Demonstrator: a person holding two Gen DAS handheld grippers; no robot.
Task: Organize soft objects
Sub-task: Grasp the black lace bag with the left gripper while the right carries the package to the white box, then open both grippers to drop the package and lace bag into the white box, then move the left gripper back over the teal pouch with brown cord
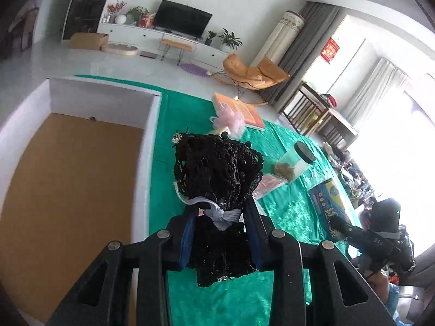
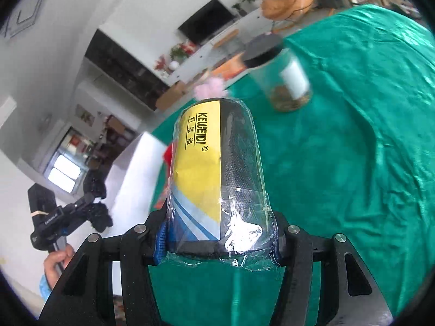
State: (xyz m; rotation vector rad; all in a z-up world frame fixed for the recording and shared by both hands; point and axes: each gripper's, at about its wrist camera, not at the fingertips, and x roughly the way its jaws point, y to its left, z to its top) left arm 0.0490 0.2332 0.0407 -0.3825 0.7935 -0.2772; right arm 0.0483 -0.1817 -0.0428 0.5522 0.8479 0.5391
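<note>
The left gripper (image 1: 221, 217) pinched black lace fabric (image 1: 217, 174) beside the open box (image 1: 103, 100); the right gripper (image 2: 220, 233) clamped a wrapped roll (image 2: 217, 168).

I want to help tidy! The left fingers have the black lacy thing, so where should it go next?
Probably move it left, over the open box beside the green cloth. The left gripper already holds the black lace bundle lifted off the cloth.
</note>
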